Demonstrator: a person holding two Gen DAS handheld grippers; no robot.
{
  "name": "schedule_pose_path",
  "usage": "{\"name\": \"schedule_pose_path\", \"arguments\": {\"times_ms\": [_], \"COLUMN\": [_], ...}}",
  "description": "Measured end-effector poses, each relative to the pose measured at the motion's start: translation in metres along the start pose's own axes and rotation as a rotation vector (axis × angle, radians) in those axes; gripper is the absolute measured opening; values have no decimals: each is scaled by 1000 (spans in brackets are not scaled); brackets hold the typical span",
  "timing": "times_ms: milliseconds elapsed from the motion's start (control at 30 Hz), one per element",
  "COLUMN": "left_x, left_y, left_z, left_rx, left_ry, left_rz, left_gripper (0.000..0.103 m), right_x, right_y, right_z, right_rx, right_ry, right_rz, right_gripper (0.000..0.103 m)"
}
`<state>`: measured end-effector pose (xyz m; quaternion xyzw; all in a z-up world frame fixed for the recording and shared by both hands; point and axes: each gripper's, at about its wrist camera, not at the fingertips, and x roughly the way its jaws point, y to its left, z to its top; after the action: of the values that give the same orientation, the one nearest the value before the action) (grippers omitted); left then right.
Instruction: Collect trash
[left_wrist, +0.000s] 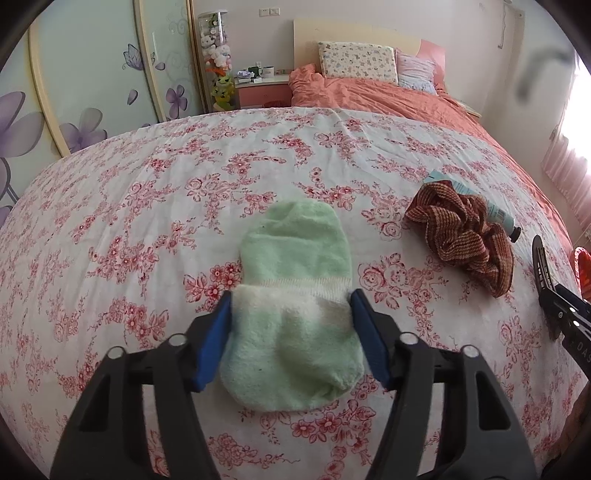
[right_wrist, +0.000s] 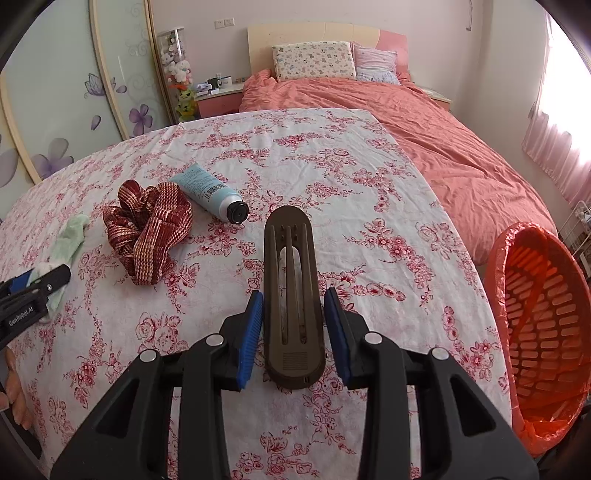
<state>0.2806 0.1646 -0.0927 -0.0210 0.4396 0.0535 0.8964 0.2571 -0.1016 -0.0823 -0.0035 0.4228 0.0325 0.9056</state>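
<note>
Left wrist view: the left gripper, black-armed with ribbed blue pads, straddles a pale green sock of fluffy terry cloth with a cream cuff band. The pads sit against the sock's two sides; whether they press it cannot be told. The sock lies flat on the tabletop, which is covered by a wrinkled white cloth printed with red roses. To the right lies a crumpled, woven red-and-tan striped scrunchie, which hides most of a light blue plastic tube with a black cap.

Right wrist view: the right gripper is spread around a dark brown, rounded oblong plastic piece with lengthwise slots and a ribbed patch near its base. A narrow gap shows on each side, so the pads do not clamp it. This view alone shows the tube in full, barcode up and just beside the scrunchie, and an orange slotted plastic basket lined with a thin orange bag, standing beyond the tabletop's right edge. The left gripper enters at far left, over the sock.

Behind, in both views: a bed with a rumpled salmon cover and two patterned pillows.
</note>
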Motion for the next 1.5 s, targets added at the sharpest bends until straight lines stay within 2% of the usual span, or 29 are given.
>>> {"name": "schedule_pose_path", "arguments": {"times_ms": [100, 133, 167, 367, 633, 867, 1200, 1500], "left_x": [-2, -2, -2, -11, -44, -82, -136, -169], "left_y": [-1, -1, -1, 7, -3, -22, -70, -136], "left_z": [1, 1, 1, 1, 2, 4, 3, 1], "left_rx": [15, 20, 19, -26, 2, 25, 76, 151], "left_ry": [-8, -11, -10, -32, -103, -164, -233, -266], "left_rz": [-9, -16, -25, -58, -64, -111, -200, -309], "left_gripper": [33, 19, 13, 10, 10, 10, 10, 10], "right_x": [-1, -2, -3, -14, -40, -72, -118, -140], "right_y": [0, -1, -3, -9, -13, -22, -48, -91], "right_z": [-1, -2, -3, -8, -6, -5, -7, -14], "right_rx": [-9, -3, 5, 19, 32, 38, 86, 153], "right_ry": [5, 4, 0, -31, -86, -154, -264, -311], "right_rz": [5, 12, 22, 60, 79, 75, 62, 9], "right_gripper": [33, 33, 33, 33, 33, 33, 33, 33]}}
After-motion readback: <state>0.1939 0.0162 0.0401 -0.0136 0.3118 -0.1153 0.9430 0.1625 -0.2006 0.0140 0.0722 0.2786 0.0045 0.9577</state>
